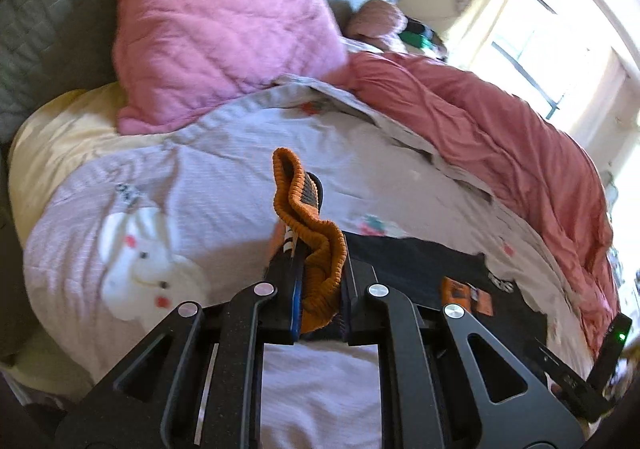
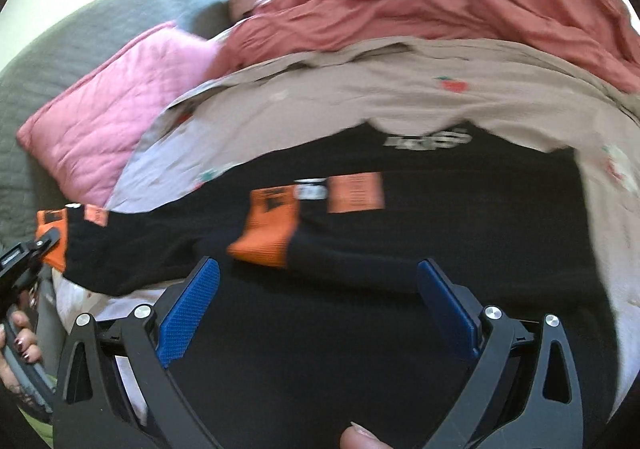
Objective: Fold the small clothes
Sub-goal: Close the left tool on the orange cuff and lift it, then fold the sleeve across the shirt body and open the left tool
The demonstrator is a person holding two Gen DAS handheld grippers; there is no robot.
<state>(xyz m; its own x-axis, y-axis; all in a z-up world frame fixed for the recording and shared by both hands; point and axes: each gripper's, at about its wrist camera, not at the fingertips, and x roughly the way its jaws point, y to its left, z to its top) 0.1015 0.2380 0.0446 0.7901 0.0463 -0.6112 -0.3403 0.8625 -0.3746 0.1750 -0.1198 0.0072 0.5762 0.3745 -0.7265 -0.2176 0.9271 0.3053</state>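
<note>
So, quick rundown of what's on the bed:

Left gripper (image 1: 316, 245): clamped tight on the orange ribbed cuff (image 1: 316, 249) of a sleeve, knit bunched up between the pads and poking out past the tips. From the other camera you can see it at the far left edge, pinching that cuff with the sleeve lifted off the bed.

Right gripper (image 2: 318, 297): jaws spread wide, nothing between the blue pads (image 2: 192, 301). It hangs over the body of the sweater, not touching as far as I can tell.

Sweater (image 2: 440, 241): black, spread flat across the blanket, white lettering near the far edge and orange patches across the chest. One sleeve stretches off to the left toward the left gripper; the other orange cuff (image 2: 266, 237) lies flat on the black front, just ahead of the right gripper.

Blanket (image 1: 224, 177): pale pinkish, little strawberry prints and a white bunny on it; the sweater lies on top.

Pillow (image 1: 208, 37): pink, quilted, leaning at the head of the bed against a grey quilted headboard (image 1: 48, 29).

Duvet (image 1: 500, 137): salmon-red, rumpled along the far side.

Hands: a thumb tip (image 2: 362, 437) shows at the bottom of the right view, fingers with dark nails (image 2: 24, 345) at the lower left.

Blur: both views are smeary, so the patch text is unreadable.
</note>
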